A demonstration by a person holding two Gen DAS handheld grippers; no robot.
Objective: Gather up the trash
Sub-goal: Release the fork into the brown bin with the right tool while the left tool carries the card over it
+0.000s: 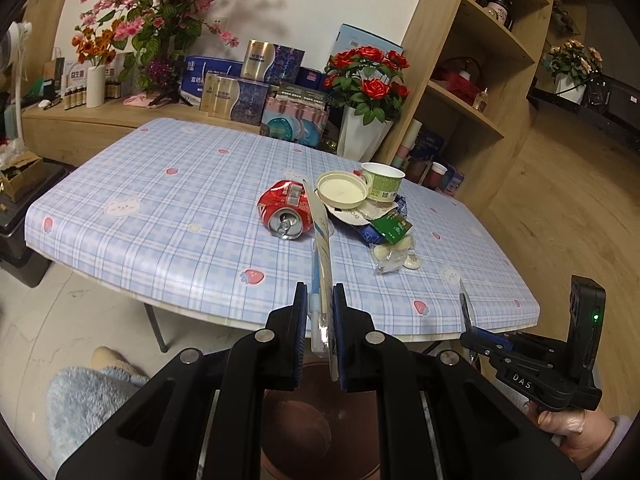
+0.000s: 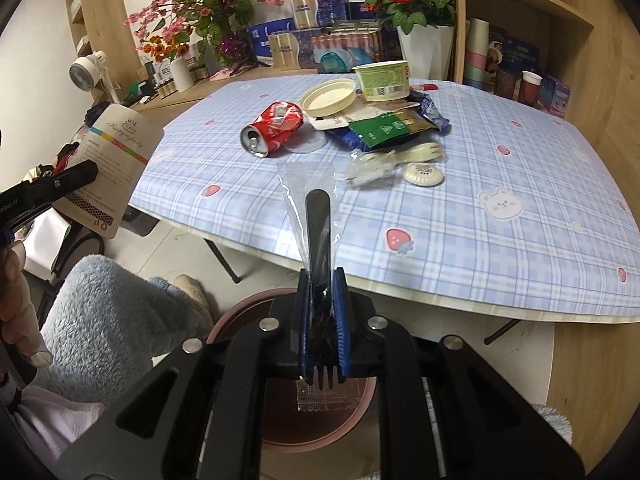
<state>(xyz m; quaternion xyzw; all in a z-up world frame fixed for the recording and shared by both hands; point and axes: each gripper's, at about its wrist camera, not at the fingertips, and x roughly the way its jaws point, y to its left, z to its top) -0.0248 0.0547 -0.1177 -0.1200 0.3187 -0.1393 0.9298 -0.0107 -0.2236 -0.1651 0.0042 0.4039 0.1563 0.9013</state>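
My left gripper (image 1: pixel 320 300) is shut on a flat card packet (image 1: pixel 322 240), held edge-on over a brown bin (image 1: pixel 316 420); the packet also shows in the right wrist view (image 2: pixel 116 160). My right gripper (image 2: pixel 322 284) is shut on a black plastic fork in a clear wrapper (image 2: pixel 318 216), above the same bin (image 2: pixel 320 412). On the checked table (image 1: pixel 160 208) lie a crushed red can (image 1: pixel 284 208), a cream lid (image 1: pixel 342 188), a green paper cup (image 1: pixel 382 180), and wrappers (image 1: pixel 384 232). The right gripper (image 1: pixel 472 332) shows at lower right in the left view.
Flower vases (image 1: pixel 364 92), boxes (image 1: pixel 236 96) and a wooden shelf (image 1: pixel 472 80) stand behind the table. A white fan (image 2: pixel 86 72) is at left. A person's fluffy blue-clad legs (image 2: pixel 112 312) are beside the bin.
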